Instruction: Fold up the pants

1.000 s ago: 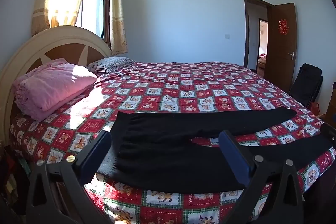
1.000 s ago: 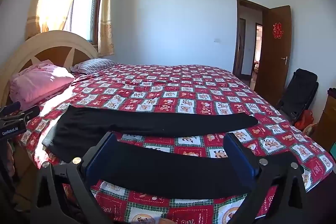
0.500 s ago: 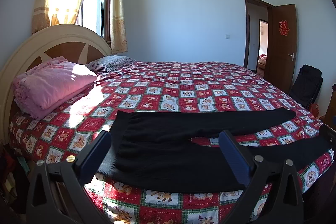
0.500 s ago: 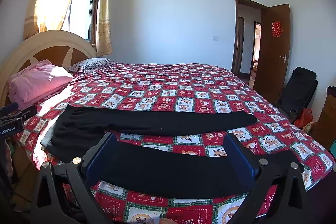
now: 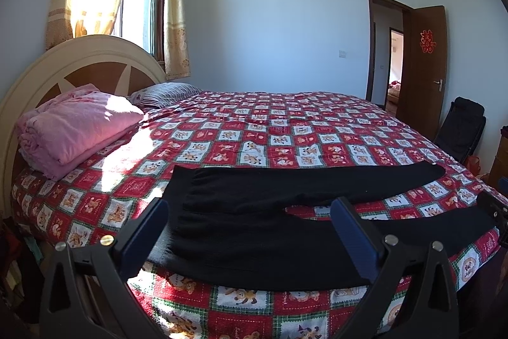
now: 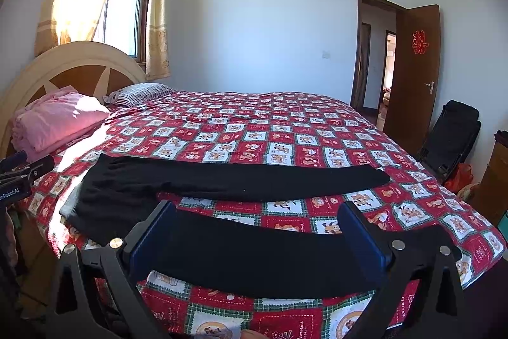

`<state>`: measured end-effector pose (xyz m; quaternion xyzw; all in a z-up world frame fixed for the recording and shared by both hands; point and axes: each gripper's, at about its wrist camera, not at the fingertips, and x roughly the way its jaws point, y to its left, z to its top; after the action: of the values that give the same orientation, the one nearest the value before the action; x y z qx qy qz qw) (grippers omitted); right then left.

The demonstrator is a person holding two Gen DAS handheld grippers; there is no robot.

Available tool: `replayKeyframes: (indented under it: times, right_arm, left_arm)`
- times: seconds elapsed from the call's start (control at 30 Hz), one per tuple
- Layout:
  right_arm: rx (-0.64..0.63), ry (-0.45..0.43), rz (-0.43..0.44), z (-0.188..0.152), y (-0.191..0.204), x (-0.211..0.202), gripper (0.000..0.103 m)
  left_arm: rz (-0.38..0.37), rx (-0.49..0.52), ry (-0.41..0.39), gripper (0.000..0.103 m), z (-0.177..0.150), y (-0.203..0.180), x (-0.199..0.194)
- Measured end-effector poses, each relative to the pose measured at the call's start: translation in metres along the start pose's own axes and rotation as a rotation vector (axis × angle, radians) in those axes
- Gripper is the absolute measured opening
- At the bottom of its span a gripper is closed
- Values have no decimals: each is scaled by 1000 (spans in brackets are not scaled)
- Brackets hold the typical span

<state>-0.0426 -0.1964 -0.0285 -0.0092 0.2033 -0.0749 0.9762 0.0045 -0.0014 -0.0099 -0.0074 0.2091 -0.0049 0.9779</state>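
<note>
**Pants flat at the bed's near edge**

The black pants [image 5: 254, 221] lie spread along the near edge of the bed [image 5: 285, 129], waist toward the headboard [image 5: 79, 59], legs parted. The left gripper [image 5: 250, 231] and right gripper [image 6: 257, 231] both hover with fingers spread wide, holding nothing, seemingly just short of the cloth. A pink blanket [image 5: 76, 129] sits at the headboard corner.

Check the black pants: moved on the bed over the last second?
No. The black pants lie spread with both legs apart, far leg's cuff on the same squares of the patterned quilt; only slight camera drift.
</note>
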Motion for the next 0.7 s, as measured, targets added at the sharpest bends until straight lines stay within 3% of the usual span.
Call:
replayKeyframes:
  times: [0.7]
  right_arm:
    - [-8, 13, -4, -2, 1, 4, 102]
  left_arm:
    - [-6, -2, 1, 103, 0, -1, 0]
